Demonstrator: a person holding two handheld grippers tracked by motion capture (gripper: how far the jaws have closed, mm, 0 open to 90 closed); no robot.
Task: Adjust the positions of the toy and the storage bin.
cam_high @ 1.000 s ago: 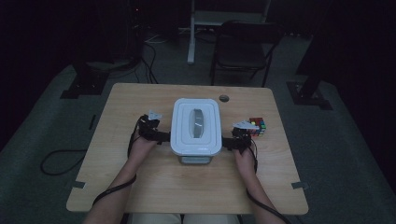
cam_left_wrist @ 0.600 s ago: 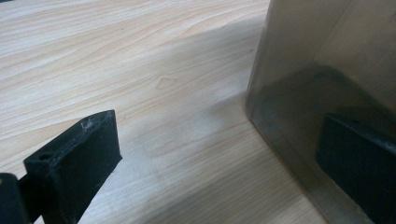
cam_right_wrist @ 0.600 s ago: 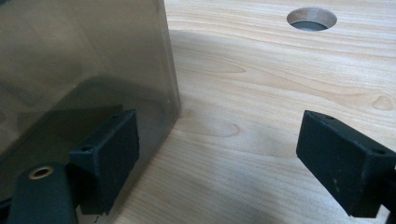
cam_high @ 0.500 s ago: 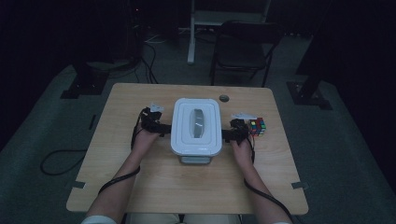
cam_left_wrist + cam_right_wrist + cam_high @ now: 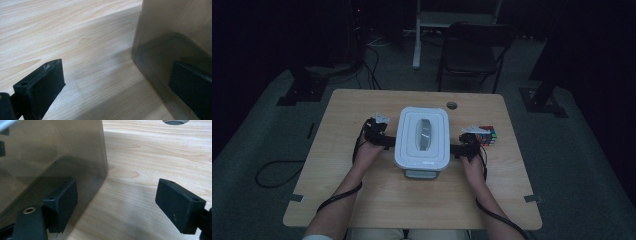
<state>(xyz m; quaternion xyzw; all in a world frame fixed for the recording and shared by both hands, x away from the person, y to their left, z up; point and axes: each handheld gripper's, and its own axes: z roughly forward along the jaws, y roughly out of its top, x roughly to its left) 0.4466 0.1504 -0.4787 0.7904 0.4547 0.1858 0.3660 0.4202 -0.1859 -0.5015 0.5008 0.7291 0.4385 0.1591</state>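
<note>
White plastic box with a lid (image 5: pixel 422 137) could slip, because the left claw (image 5: pixel 387 141) at 9 o'clock and right claw (image 5: pixel 455 149) at 3 o'clock are both spread wide, only pressing its sides.

The container (image 5: pixel 422 137) stands at the centre of the table (image 5: pixel 362 200). The left gripper (image 5: pixel 384 140) lies against its left side, the right gripper (image 5: pixel 458 149) against its right side. The puzzle cube (image 5: pixel 487 136) lies right of the container, just beyond the right gripper. A chair (image 5: pixel 472 50) stands in the upper frame, behind the table.
</note>
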